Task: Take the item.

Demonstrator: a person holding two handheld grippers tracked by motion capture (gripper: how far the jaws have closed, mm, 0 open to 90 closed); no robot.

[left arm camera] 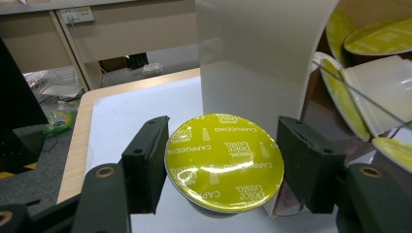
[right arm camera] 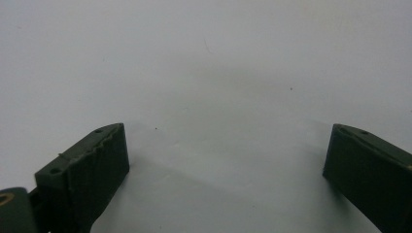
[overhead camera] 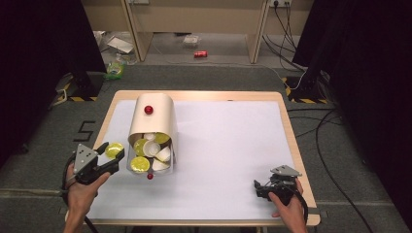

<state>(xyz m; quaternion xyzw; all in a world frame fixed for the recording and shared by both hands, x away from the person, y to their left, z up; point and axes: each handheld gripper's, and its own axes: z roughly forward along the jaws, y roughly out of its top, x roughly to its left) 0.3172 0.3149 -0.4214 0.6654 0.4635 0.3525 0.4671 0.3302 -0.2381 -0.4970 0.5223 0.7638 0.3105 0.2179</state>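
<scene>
My left gripper [left arm camera: 223,160] is shut on a coffee capsule [left arm camera: 224,161] with a yellow-green "Cappuccino" foil lid, one jaw on each side of its rim. In the high view the same capsule [overhead camera: 114,149] sits in the left gripper [overhead camera: 112,154] just left of a cream box [overhead camera: 154,120] that lies on its side. The box's open mouth faces me and holds several capsules [overhead camera: 150,148], yellow-lidded and white. A red knob [overhead camera: 148,109] sits on the box's top. My right gripper [right arm camera: 226,160] stands open over bare white sheet, low at the table's front right [overhead camera: 265,187].
A white sheet [overhead camera: 228,145] covers the wooden table [overhead camera: 291,136]. A small red ball [overhead camera: 150,176] lies at the box's front edge. In the left gripper view, the box wall [left arm camera: 257,58] rises right behind the held capsule, with more capsules [left arm camera: 374,92] at right.
</scene>
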